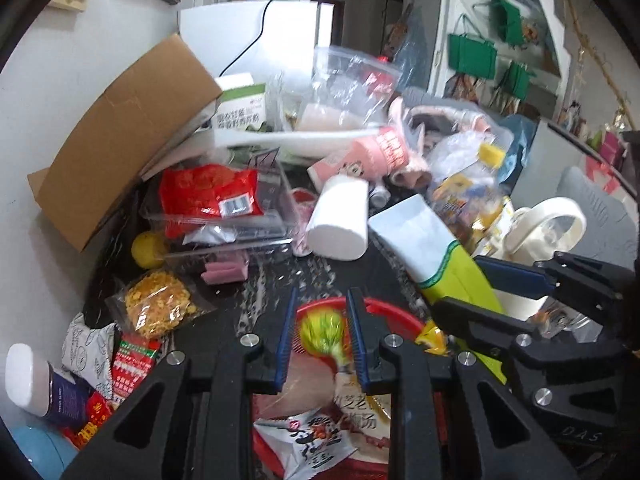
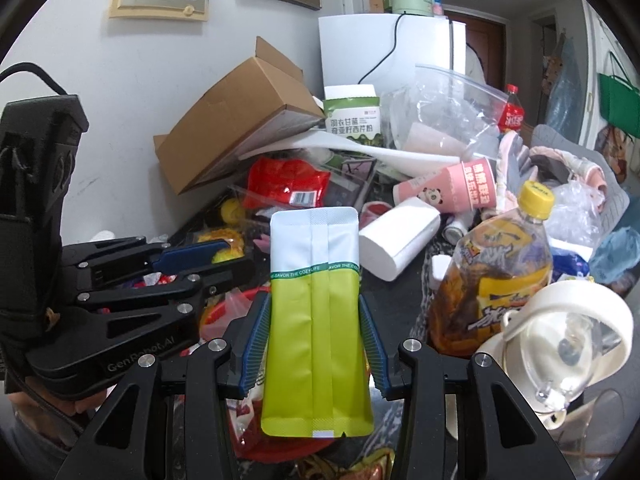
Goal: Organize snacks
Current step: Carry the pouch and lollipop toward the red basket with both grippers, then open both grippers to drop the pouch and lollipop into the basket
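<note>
Pouch (image 2: 316,320) white over lime green, green band; basket (image 1: 400,314) red; blurred snack (image 1: 322,330) seemingly yellow-green.

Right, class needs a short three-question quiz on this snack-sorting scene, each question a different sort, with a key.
1. True or false: the right gripper is shut on the green and white pouch.
2. Which colour is the basket under the left gripper? A blue, B red, C white.
3. Fill in: the cap on the tea bottle is ____.

Key: 1 true; 2 B; 3 yellow.
</note>
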{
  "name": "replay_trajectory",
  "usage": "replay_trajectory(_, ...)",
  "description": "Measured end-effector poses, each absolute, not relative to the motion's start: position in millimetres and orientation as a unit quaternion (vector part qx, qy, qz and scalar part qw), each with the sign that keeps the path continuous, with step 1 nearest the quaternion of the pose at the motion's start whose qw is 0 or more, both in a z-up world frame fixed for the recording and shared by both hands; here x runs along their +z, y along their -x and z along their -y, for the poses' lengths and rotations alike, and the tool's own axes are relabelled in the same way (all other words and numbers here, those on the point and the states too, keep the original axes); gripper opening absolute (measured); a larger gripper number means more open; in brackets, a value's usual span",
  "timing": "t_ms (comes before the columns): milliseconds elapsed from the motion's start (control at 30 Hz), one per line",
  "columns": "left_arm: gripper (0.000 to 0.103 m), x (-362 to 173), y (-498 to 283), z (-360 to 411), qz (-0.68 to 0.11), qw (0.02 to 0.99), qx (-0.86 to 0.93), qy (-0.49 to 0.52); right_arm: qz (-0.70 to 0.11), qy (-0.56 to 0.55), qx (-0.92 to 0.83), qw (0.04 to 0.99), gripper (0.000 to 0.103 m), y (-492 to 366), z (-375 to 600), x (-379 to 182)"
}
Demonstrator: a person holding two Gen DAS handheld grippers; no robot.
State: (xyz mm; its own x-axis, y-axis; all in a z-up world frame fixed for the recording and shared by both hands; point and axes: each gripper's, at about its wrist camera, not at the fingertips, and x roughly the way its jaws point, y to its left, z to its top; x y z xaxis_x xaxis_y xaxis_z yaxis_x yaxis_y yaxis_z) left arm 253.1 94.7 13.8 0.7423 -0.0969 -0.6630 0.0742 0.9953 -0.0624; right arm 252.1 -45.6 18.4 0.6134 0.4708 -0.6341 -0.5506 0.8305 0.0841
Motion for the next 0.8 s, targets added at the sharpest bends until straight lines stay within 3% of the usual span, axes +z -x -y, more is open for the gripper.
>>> replay_trajectory(33,0.025,11.7,-254.7,-95.7,-0.363,0.931,-0.038,0.015,-0.339,0.060,0.285,0.895,0.043,-253.9,45.2,15.9)
replay_trajectory(167,0.049,4.2,-255.0,-102.7,-0.379,0.925,-0.024,0.025,-0.352,0.065,0.287,0.888,0.043,-259.0,43.8,5.9)
replay_trajectory(733,0.049,3.0,-253.0,-124.0,-0.389,0.920,0.023,0.028,-0.396,0.080,0.306,0.862,0.048,-264.9,16.8,-24.1)
replay_trajectory(800,0.049,4.3,-251.2,-124.3,-0.388,0.921,0.025,0.030,-0.397,0.076,0.304,0.863,0.055,-265.4,18.5,-24.2)
